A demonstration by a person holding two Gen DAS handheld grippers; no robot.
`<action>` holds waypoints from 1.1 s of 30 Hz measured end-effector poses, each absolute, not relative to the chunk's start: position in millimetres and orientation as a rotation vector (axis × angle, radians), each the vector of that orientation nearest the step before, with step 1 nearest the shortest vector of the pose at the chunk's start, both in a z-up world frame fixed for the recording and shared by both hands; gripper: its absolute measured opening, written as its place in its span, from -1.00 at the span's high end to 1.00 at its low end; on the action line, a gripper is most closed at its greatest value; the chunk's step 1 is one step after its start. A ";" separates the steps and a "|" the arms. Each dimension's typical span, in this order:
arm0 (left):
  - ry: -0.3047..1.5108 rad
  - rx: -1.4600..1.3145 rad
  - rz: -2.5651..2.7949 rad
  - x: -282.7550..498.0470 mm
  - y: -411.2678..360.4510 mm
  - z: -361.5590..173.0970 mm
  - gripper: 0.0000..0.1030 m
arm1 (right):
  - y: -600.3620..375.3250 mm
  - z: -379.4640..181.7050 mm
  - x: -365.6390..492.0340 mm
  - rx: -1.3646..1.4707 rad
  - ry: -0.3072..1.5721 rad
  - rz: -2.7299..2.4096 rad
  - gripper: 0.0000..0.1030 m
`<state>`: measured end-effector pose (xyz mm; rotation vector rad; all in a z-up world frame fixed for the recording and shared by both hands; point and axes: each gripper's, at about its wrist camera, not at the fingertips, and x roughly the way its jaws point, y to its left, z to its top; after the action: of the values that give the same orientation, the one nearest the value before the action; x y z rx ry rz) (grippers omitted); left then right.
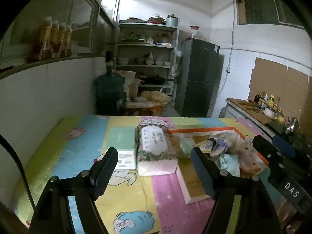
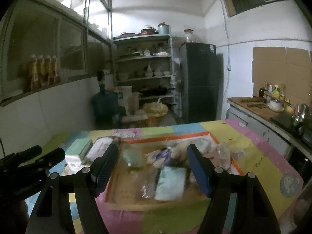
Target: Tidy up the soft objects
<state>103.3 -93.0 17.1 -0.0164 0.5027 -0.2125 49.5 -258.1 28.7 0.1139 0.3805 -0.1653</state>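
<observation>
Tray (image 2: 224, 142) on the table (image 2: 253, 148) held the soft pile; a pale-green packet (image 2: 171, 183) lay nearest, just ahead of the right gripper (image 2: 152, 167), its long axis running near-to-far. Both the right gripper and the left gripper (image 1: 154, 171) stood apart and empty, the left farther off.

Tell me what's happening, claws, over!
Left claw open, empty. Right claw open, empty. Soft packs piled in orange-rimmed tray; floral tissue pack and green box sit beside it. Nothing blocking.
</observation>
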 end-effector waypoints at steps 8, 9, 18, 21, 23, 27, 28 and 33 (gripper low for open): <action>0.506 -0.017 -0.202 80.3 -75.1 14.9 -0.50 | -229.3 20.3 29.2 0.140 0.400 -0.162 -0.44; 0.506 -0.017 -0.199 77.9 -72.9 14.3 -0.50 | -228.0 19.3 28.1 0.144 0.403 -0.161 -0.44; 0.502 -0.022 -0.193 63.8 -63.3 12.9 -0.50 | -217.5 15.4 14.7 0.161 0.417 -0.149 -0.44; 0.498 -0.021 -0.190 62.7 -63.3 13.1 -0.50 | -218.0 16.4 12.4 0.161 0.411 -0.150 -0.44; 0.494 -0.024 -0.189 62.0 -62.2 13.2 -0.50 | -217.4 17.2 10.7 0.161 0.408 -0.149 -0.44; 0.492 -0.024 -0.185 57.4 -60.6 12.3 -0.50 | -215.5 16.3 9.8 0.162 0.409 -0.143 -0.44; 0.492 -0.024 -0.184 57.4 -60.8 12.7 -0.50 | -215.5 16.1 9.4 0.162 0.409 -0.142 -0.44; 0.490 -0.015 -0.177 55.1 -58.8 12.6 -0.50 | -212.5 16.1 8.7 0.163 0.403 -0.140 -0.44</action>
<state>55.1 -58.8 12.6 -0.0147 0.4904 -0.1766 8.7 -212.5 16.1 0.1632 0.4034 -0.1404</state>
